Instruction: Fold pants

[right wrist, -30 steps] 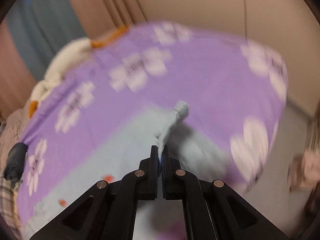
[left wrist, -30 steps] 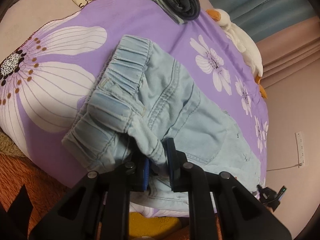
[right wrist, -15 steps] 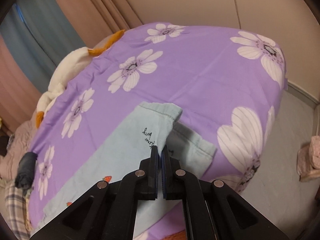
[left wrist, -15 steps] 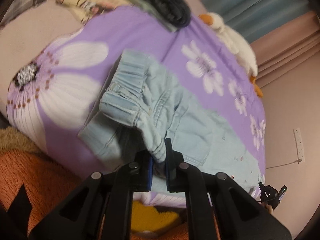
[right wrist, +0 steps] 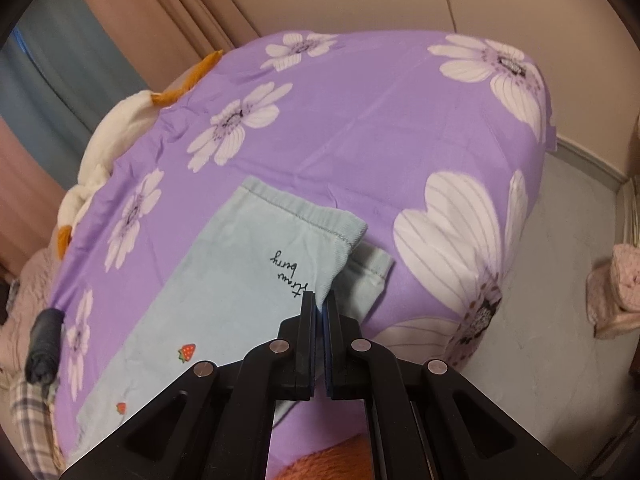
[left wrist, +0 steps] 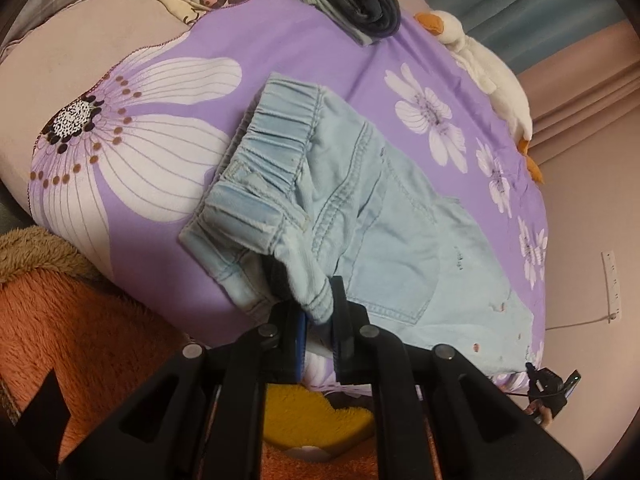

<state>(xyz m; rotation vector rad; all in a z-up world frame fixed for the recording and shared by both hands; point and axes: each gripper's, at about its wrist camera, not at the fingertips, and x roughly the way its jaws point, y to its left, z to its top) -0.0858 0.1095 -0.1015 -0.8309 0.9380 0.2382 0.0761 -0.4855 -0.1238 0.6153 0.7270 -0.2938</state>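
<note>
Between the left tongs [left wrist: 319, 312] sits the waistband; the right tongs [right wrist: 319, 312] pinch one leg of the pants [left wrist: 360, 216]. One leg lies over the other, the rest unfolded.

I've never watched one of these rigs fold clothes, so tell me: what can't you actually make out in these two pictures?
- Left wrist view: the waistband corner of the jeans disappears between the jaws of the left gripper.
- Right wrist view: the leg edge the right gripper pinches is hidden by its jaws.
- Right wrist view: the lower trouser leg lies mostly under the upper one.
</note>
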